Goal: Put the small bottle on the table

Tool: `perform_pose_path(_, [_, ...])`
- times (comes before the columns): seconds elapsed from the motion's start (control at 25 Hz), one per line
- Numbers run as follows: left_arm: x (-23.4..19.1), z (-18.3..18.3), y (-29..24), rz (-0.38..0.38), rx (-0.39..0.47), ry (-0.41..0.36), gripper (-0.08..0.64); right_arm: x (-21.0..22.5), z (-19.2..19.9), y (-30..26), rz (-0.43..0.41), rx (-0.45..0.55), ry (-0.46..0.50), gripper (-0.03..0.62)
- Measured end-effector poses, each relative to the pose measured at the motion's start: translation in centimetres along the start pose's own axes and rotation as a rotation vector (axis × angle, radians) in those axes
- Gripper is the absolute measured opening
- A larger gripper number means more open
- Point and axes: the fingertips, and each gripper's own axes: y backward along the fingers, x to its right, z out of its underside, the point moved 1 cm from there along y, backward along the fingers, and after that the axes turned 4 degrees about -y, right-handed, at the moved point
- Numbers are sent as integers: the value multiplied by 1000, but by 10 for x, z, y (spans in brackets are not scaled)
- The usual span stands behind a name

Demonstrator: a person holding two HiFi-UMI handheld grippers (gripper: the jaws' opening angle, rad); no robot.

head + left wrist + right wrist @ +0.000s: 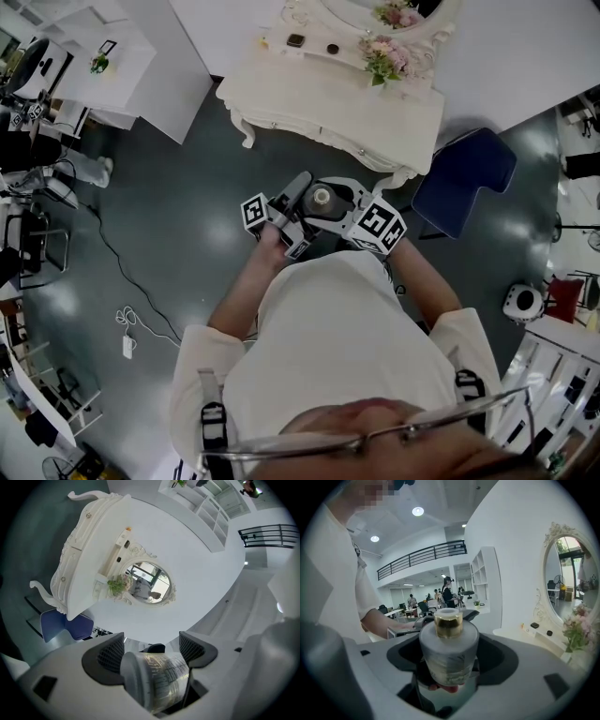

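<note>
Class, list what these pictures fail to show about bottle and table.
Head view: small bottle body, hidden between left gripper and right gripper; only top shows.
Left gripper view: label print, too blurred to read.
Head view: dark items on the table, too small to identify.

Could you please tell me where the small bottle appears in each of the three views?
Head view: small bottle at centre.
Left gripper view: bottom centre, between the jaws.
Right gripper view: centre, upright, between the jaws.
Shared landmark: white dressing table, top, upper left, right.
</note>
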Motion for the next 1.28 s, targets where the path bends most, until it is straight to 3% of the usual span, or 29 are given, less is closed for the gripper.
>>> perform_pose_path(0.68, [11,-31,27,-16,-6,14,368,-5,-7,-42,14,1,-22,341])
perform_pose_path(1.28, [-3,-93,-39,-8,55,-9,368,85,-22,-49,-53,-3,-8,341])
